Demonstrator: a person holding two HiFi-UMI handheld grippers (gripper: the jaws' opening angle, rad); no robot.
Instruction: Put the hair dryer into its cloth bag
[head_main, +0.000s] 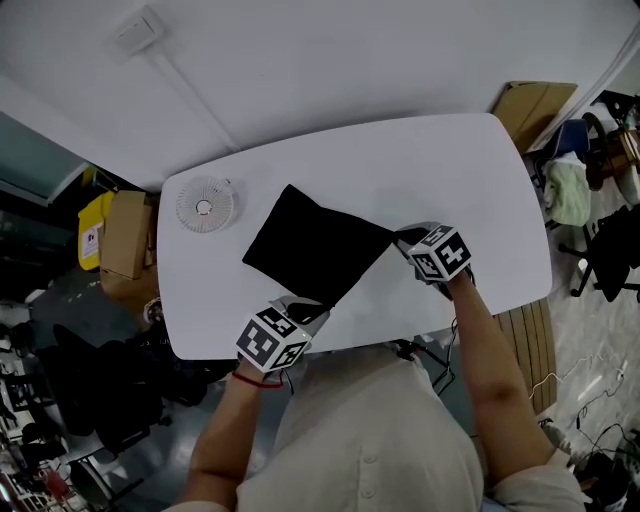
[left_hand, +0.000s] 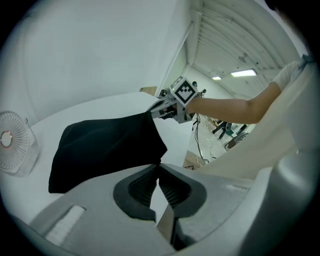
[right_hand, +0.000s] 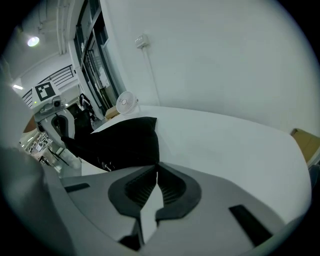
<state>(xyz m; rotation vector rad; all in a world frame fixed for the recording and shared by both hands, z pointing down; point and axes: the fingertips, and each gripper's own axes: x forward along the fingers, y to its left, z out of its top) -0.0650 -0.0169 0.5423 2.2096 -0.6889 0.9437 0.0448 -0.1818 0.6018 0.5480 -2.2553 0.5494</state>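
Person in a pale shirt (head_main: 370, 440) clamps the left hand-held gripper (head_main: 303, 311) and right hand-held gripper (head_main: 401, 239) on opposite corners of a black cloth bag (head_main: 310, 250), stretched between them over the white counter (head_main: 450, 170); a small fan (head_main: 205, 205) sits beyond the left one.

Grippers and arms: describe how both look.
The left tool and right tool are pale grey shells with black ribbed pads and a cube of black-and-white square markers each. A thin red band circles the left wrist. The person wears a light buttoned shirt.
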